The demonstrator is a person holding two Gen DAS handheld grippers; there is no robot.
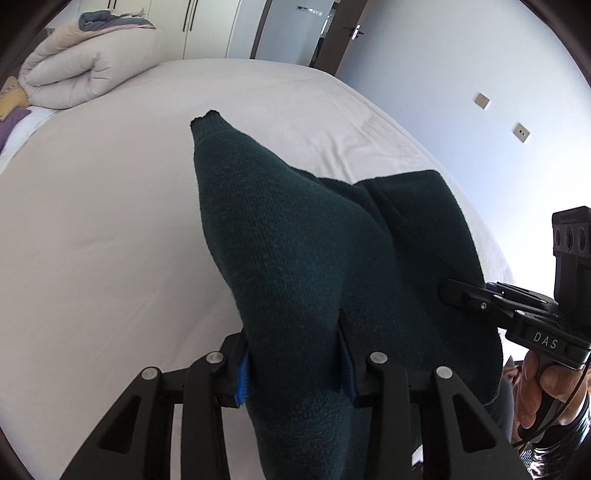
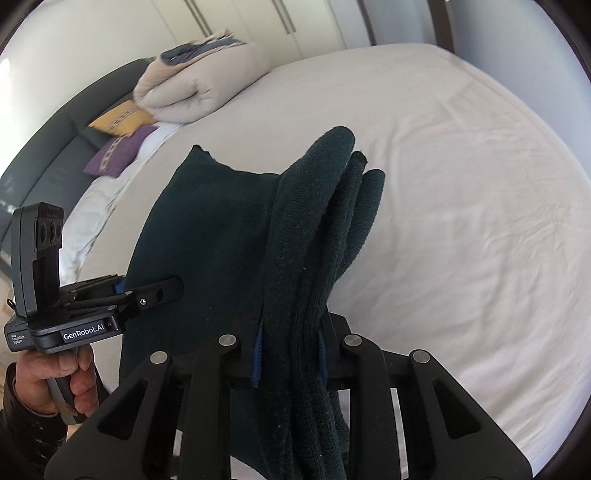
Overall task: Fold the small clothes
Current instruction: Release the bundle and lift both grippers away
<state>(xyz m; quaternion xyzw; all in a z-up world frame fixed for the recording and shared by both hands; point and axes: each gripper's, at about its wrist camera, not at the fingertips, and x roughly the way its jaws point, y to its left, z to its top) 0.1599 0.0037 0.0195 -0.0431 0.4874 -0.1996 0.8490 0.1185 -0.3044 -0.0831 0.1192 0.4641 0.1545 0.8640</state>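
Observation:
A dark green knitted garment (image 1: 295, 258) hangs in the air over the bed, stretched between both grippers. My left gripper (image 1: 295, 373) is shut on a thick bunch of the knit, its blue pads pressed against the cloth on either side. My right gripper (image 2: 290, 354) is shut on several bunched layers of the same garment (image 2: 207, 240). In the left wrist view the right gripper (image 1: 452, 291) bites into the garment's right edge. In the right wrist view the left gripper (image 2: 173, 286) clamps the garment's left edge. A pointed corner of the cloth sticks up towards the far side.
A wide bed with a pale sheet (image 1: 110, 221) lies below the garment. A folded beige duvet (image 1: 85, 66) and yellow and purple pillows (image 2: 122, 136) sit at the headboard end. Wardrobe doors (image 1: 207, 26), a doorway and a wall with sockets (image 1: 482, 99) lie beyond.

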